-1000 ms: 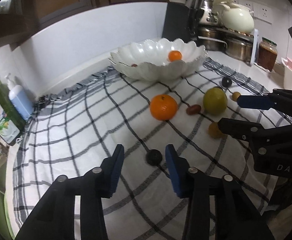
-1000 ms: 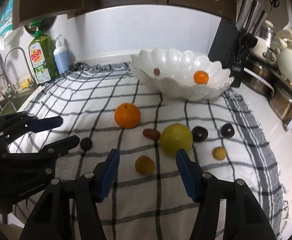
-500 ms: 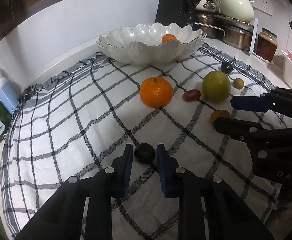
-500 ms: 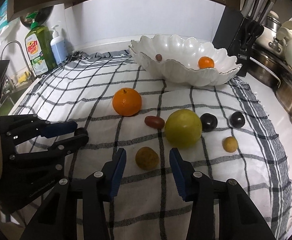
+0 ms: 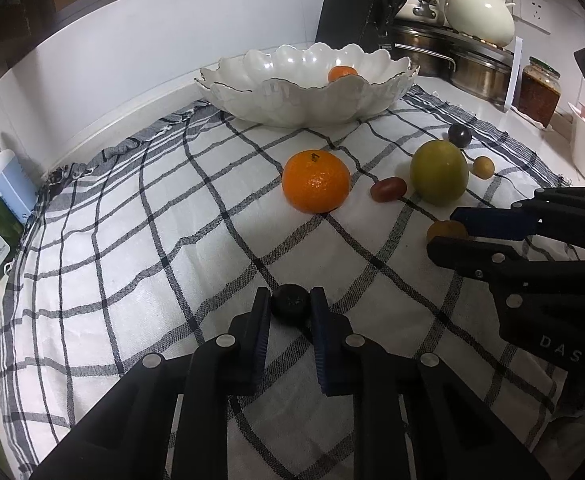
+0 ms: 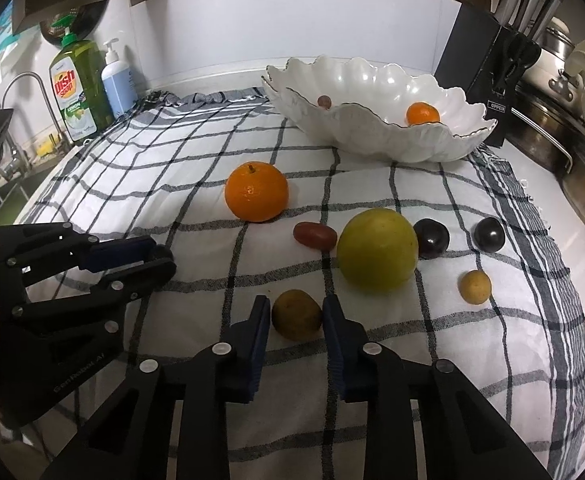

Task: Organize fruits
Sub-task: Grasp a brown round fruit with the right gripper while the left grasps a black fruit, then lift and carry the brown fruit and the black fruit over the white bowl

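2 grippers worked low over the checked cloth point(image 6: 196, 152) at this moment. Left gripper point(image 5: 291, 305): fingers narrowed to a small gap and pressed against both sides of a small dark fruit point(image 5: 289, 305), which sat on the cloth at the near edge of the left wrist view. Right gripper point(image 6: 296, 313): fingers likewise closed in on a brownish-yellow fruit point(image 6: 296, 314), pads touching or just beside its 2 sides; firm contact could not be confirmed, and the fruit rested on the cloth. Loose on the cloth beyond the right gripper: 1 orange point(image 6: 256, 191) to the far left, 1 red oval fruit point(image 6: 314, 235) just right of it, 1 large green fruit point(image 6: 377, 255) beside that, 2 dark round fruits point(image 6: 431, 238) to its right, the second point(image 6: 489, 234) near the cloth's right edge, and 1 small yellow fruit point(image 6: 475, 287) nearer the camera. White scalloped bowl point(image 6: 376, 136) stood at the far side of the cloth, holding 1 small orange point(image 6: 423, 113) and 1 small reddish fruit point(image 6: 324, 100). Dish soap bottle point(image 6: 77, 88) and blue pump bottle point(image 6: 118, 80) stood at far left.
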